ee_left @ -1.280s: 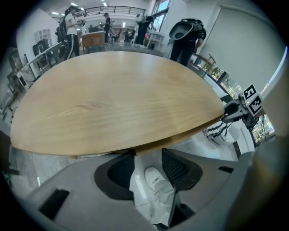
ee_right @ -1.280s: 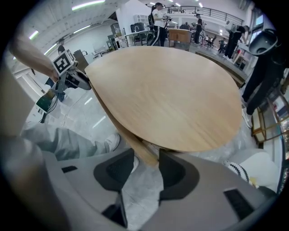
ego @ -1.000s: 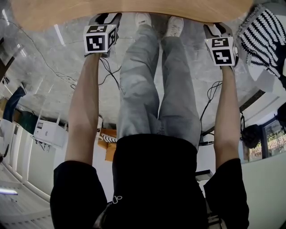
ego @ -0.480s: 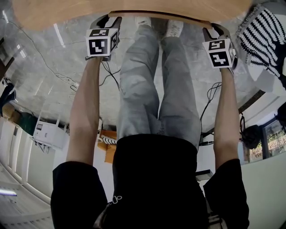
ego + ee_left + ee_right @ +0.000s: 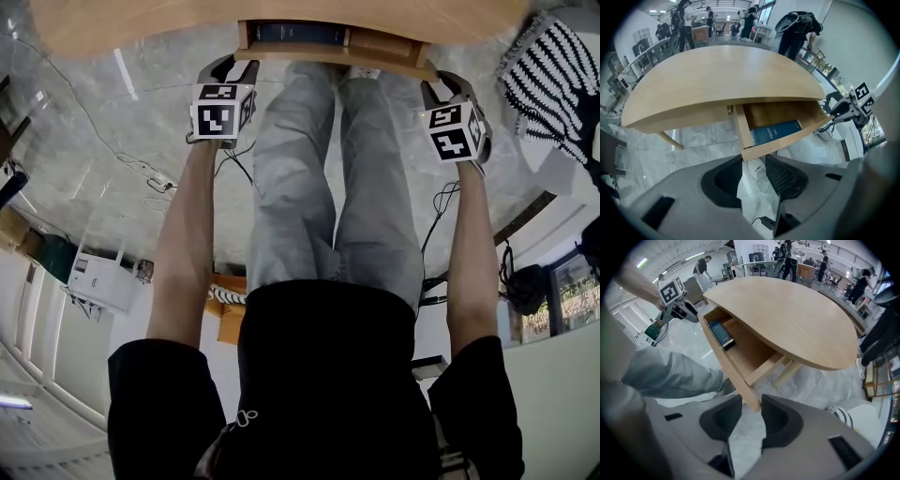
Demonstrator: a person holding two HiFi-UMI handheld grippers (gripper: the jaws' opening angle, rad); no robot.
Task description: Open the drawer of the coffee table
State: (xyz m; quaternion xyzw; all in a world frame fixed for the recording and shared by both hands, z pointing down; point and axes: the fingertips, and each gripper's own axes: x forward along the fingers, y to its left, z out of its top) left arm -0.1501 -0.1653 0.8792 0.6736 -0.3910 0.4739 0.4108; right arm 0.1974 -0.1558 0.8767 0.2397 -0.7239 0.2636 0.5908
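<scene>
Head view: the light wood coffee table (image 5: 141, 28) runs along the upper edge of the frame, and its drawer (image 5: 384, 45) stands partly pulled out from under the tabletop, above the standing person's grey trouser legs (image 5: 328, 187). A dark blue book (image 5: 300, 33) lies flat inside the drawer, toward the left-hand end as this view shows it. Both arms reach forward and down. The left gripper (image 5: 232, 66) is at the drawer front's left end and the right gripper (image 5: 443, 82) at its right end, well apart from each other. Left gripper view: the jaws straddle the corner of the drawer front; the panel edge sits between the two pads, touching both near their tips, and the jaws are closing on it. Right gripper view: the opposite corner of the same panel sits between the pads in the same way, and these jaws are likewise closing on it. Cables (image 5: 141, 164) trail across the grey marbled floor (image 5: 84, 112) beside the table.
</scene>
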